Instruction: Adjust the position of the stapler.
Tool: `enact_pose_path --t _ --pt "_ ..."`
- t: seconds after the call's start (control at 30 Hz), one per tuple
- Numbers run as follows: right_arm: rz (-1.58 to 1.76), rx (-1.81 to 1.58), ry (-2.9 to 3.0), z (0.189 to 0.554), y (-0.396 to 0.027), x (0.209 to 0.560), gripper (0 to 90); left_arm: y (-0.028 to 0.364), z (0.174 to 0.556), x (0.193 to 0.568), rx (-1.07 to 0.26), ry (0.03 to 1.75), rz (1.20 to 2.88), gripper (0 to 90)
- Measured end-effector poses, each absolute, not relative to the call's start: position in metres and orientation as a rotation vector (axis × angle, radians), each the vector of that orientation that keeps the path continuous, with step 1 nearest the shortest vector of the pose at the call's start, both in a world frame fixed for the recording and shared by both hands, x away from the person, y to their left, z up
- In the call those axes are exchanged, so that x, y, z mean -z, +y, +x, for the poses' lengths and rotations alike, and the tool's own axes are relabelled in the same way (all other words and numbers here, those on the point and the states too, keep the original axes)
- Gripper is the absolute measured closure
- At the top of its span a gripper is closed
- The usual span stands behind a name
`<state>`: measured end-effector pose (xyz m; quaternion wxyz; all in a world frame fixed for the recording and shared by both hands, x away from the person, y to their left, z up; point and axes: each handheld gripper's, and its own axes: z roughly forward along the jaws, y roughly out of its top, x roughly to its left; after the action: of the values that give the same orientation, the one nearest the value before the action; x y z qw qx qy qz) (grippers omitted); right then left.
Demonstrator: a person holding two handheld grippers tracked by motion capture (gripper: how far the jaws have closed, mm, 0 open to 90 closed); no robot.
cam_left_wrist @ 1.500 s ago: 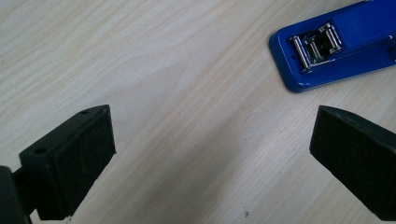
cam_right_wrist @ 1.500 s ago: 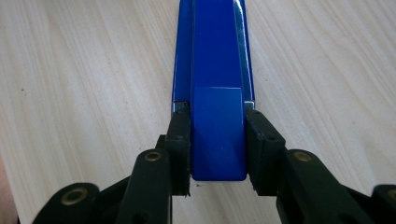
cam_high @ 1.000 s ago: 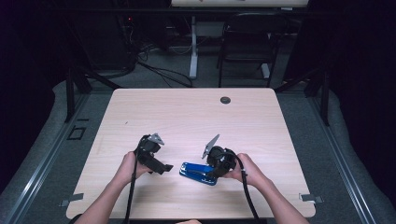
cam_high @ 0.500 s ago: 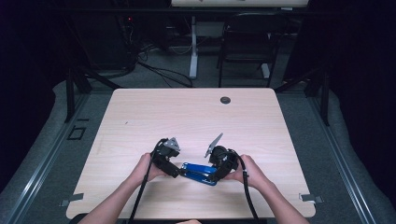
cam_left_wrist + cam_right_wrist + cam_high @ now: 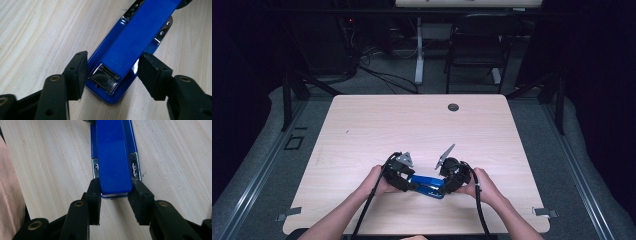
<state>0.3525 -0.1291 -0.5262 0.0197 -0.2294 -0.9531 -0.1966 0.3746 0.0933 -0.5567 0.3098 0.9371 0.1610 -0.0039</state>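
Now left claw (image 5: 112, 75) closing round stapler (image 5: 130, 42) front, not yet gripping, right claw (image 5: 113, 202) clamped on rear.

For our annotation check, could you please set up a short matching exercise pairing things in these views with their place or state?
Column one:
1. stapler
2. left tool
3. right tool
4. round dark grommet

Column two:
A. clamped on the hinge end
B. far side of the table
C. lies between both tools
D. jaws astride the stapling end, not yet pressing

Pairs: 1-C, 2-D, 3-A, 4-B
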Motion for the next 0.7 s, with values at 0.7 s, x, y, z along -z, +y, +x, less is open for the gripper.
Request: enact_pose_path --t 0.7 --pt "-0.765 0.634 -3.002 0.359 -0.135 0.527 63.4 0.079 0.359 0.554 -0.094 0.422 2.499 55.4"
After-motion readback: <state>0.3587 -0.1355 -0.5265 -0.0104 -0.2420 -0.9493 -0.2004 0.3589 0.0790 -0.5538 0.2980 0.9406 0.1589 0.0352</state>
